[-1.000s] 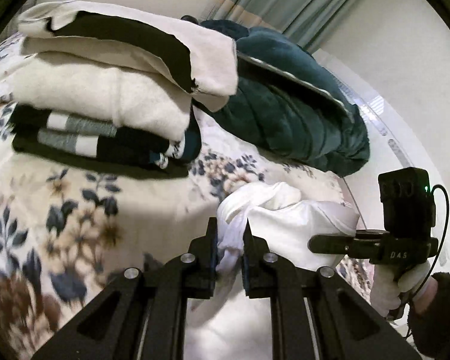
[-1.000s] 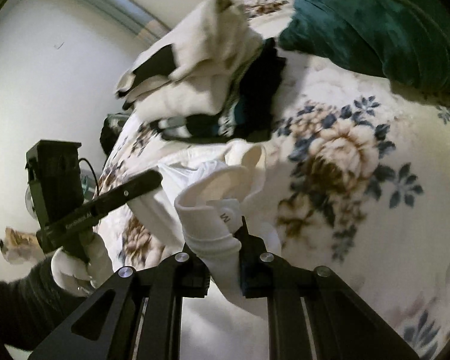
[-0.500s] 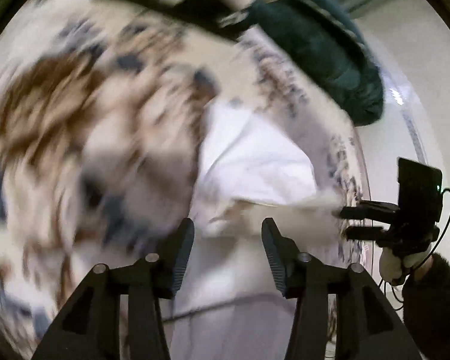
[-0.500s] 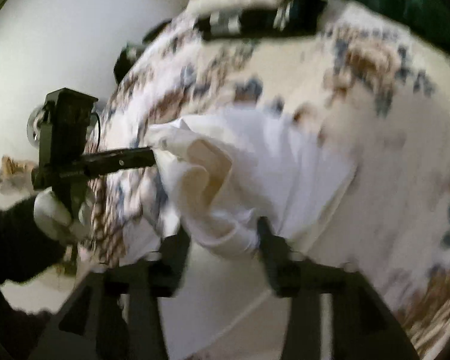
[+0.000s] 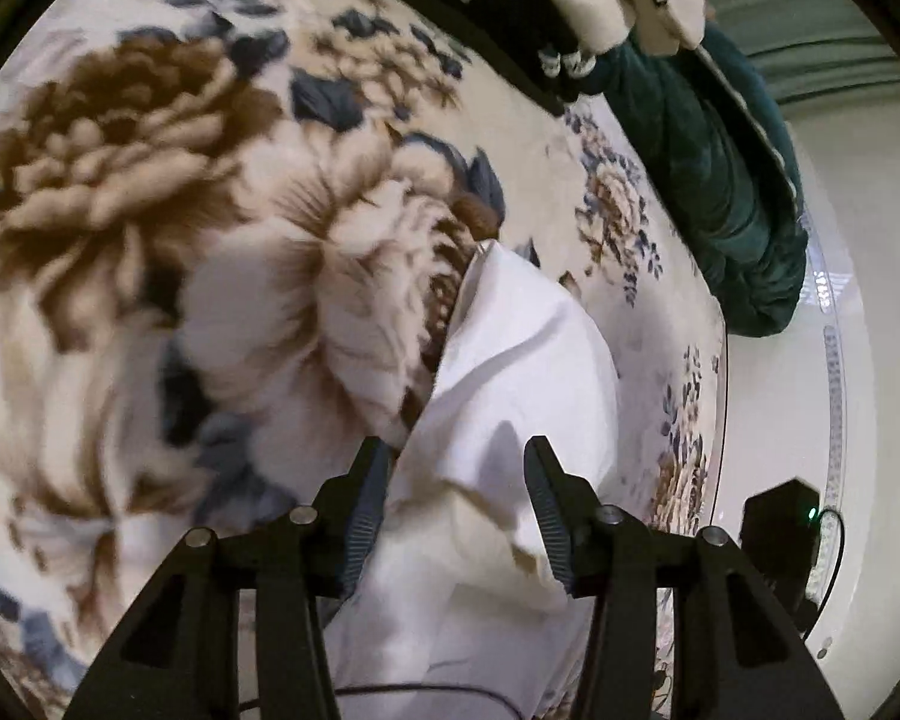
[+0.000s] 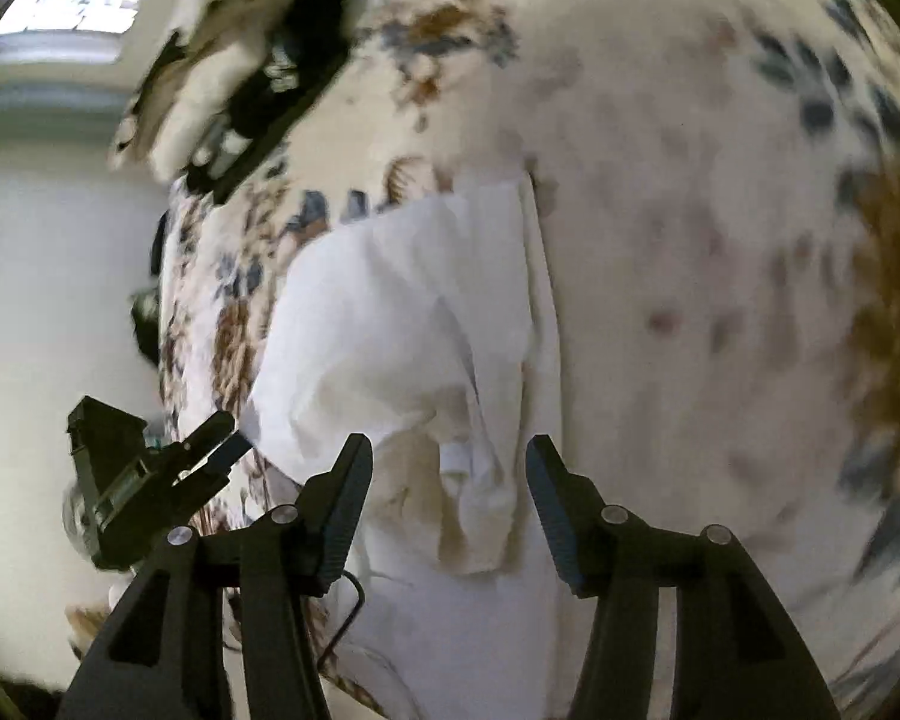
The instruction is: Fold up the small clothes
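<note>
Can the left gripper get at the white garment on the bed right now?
Probably yes. The left gripper is open and the white garment lies directly between and ahead of its fingers on the floral blanket, with nothing over it. The right gripper is also open, beside it.

The left gripper (image 5: 453,504) and right gripper (image 6: 447,501) were matte black, each with 2 ribbed fingers (image 5: 363,516) and round silver screws. At the right wrist view's lower left, a thin black cable (image 6: 345,618) curled.
</note>
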### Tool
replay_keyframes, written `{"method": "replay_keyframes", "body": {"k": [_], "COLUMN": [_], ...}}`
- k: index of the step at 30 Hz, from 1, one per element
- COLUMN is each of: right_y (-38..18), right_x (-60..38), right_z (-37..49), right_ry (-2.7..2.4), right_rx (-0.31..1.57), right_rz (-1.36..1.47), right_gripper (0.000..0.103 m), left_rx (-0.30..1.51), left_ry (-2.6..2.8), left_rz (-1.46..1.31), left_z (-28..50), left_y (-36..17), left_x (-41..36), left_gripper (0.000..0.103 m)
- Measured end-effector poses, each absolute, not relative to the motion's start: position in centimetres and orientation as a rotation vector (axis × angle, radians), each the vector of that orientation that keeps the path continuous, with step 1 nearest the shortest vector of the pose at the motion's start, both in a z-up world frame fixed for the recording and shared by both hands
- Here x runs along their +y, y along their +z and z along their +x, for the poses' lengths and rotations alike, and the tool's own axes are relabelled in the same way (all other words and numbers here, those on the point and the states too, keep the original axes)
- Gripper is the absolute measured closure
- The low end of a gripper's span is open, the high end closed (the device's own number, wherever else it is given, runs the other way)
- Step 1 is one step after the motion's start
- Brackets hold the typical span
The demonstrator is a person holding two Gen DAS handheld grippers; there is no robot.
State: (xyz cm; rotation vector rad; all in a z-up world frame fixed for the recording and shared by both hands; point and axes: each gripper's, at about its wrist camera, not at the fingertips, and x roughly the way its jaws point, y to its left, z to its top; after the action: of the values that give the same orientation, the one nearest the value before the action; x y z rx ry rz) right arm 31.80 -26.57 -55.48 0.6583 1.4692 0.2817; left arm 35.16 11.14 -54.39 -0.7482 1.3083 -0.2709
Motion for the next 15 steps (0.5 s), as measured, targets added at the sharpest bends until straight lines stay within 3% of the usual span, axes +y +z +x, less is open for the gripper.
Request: {"method": "replay_keyframes", "body": {"k": [1, 2, 3, 4, 10, 12, 14, 15], "right_y": [-56.3, -56.8, -57.3, -58.0, -56.3, -55.6, -54.9, -54.9], "right_x": [-25.7, -25.3, -24.7, -24.3, -27.0, -27.7, -27.7, -27.5], "right_z": [31.4, 31.2, 30.8, 30.5, 28.6, 28.1, 27.7, 27.5], "right_ry": [0.255, 0.235, 0.215, 0.174, 0.008, -0.001, 0.049, 0.078], "right_rx": [1.490, 1.499, 1.512, 1.532, 1.459, 1.448, 1.397, 1.386], "right_rz": [0.655, 0.649, 0.640, 0.616, 0.679, 0.753, 0.864, 0.909], "right_gripper": [0.048, 0.057, 0.067, 0.096, 0.097, 0.090, 0.074, 0.071], "left_rx": [1.309, 1.308, 1.303, 1.307, 1.321, 1.318, 1.321, 1.322], "left_ry": [-0.269, -0.267, -0.263, -0.262, -0.299, -0.299, -0.296, -0.293], "left_rz": [-0.740, -0.734, -0.727, -0.707, -0.629, -0.631, -0.647, -0.654], "left_z": [35.3, 35.3, 35.1, 35.0, 34.0, 33.9, 34.0, 34.0], "left_y": [-54.7, -55.0, -55.2, -55.3, -54.7, -54.6, -54.8, -54.9], "left_x": [10.8, 10.6, 10.4, 10.3, 9.7, 9.8, 10.0, 10.0], "left_gripper": [0.061, 0.061, 0.078, 0.092, 0.095, 0.095, 0.095, 0.095]}}
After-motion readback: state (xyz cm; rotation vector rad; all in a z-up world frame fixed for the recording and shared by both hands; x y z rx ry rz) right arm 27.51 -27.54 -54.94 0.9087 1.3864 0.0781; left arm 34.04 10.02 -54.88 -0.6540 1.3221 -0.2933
